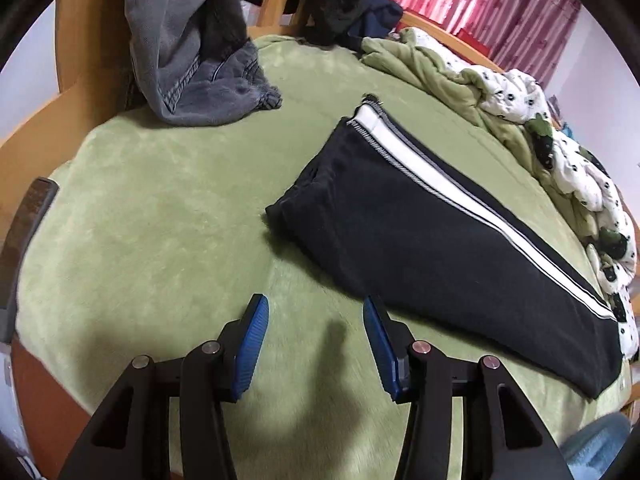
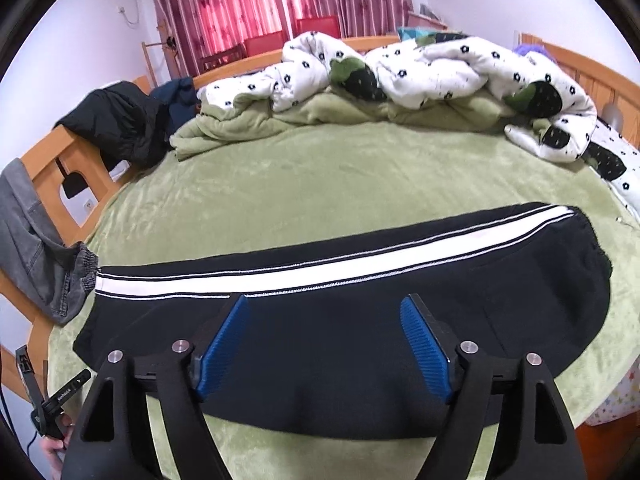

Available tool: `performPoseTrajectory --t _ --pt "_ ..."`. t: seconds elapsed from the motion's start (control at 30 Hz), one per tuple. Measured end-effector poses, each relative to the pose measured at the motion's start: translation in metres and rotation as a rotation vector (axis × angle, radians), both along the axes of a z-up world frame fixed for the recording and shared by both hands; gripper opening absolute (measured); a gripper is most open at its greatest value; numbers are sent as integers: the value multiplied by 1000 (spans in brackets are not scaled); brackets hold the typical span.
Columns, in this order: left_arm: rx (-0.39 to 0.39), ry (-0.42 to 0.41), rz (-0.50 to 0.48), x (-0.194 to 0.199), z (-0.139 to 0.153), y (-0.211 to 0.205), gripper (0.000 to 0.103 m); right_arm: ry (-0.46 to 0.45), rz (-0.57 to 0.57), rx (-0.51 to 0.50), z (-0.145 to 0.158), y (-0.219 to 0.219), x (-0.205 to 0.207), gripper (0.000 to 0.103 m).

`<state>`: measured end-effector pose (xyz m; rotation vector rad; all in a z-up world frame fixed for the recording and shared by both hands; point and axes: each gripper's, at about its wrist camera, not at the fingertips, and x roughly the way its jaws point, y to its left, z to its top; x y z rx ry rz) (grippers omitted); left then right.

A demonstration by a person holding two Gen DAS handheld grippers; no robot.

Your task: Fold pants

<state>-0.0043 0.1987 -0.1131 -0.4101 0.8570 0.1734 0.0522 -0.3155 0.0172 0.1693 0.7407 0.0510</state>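
Observation:
Black pants (image 1: 420, 232) with a white side stripe lie flat on the green blanket (image 1: 160, 208), folded lengthwise, leg ends toward the far left in the left wrist view. My left gripper (image 1: 316, 312) hovers open over bare blanket just left of the pants, nothing between its blue pads. In the right wrist view the pants (image 2: 340, 344) stretch across the frame, waistband at the right, stripe along the far edge. My right gripper (image 2: 326, 312) stands open above their middle, its blue pads apart and holding nothing.
Grey jeans (image 1: 192, 60) hang over the wooden bed frame (image 1: 80, 80) at the far left. Dark clothes (image 2: 120, 120) sit on the footboard. A rumpled white patterned duvet (image 2: 440, 68) and green cover lie along the bed's far side. Red curtains (image 2: 248, 0) hang behind.

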Motion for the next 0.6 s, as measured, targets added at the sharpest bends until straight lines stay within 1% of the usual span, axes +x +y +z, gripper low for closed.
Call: performPoseTrajectory --t 0.07,0.13,0.2,0.27,0.4,0.5,0.6 --pt "23 -10 -11 -6 11 -4 47 -14 -2 18 7 -8 -11 78" --pt "44 -26 -19 -11 24 -8 47 -25 -33 35 10 -22 -21 78" --pt "51 -42 -24 -14 35 -12 47 -28 -61 24 11 -32 -28 78" --pt "40 -67 -30 -16 50 -16 47 -35 -55 6 14 -44 -37 78" --pt "0 -125 -46 -19 77 -31 47 -46 -81 24 17 -75 -55 79" --pt "2 -162 -55 -17 97 -54 47 -77 -80 18 20 -103 -71 80" --pt "-22 -173 -110 -7 111 -82 47 -116 -126 -5 19 -133 -88 80"
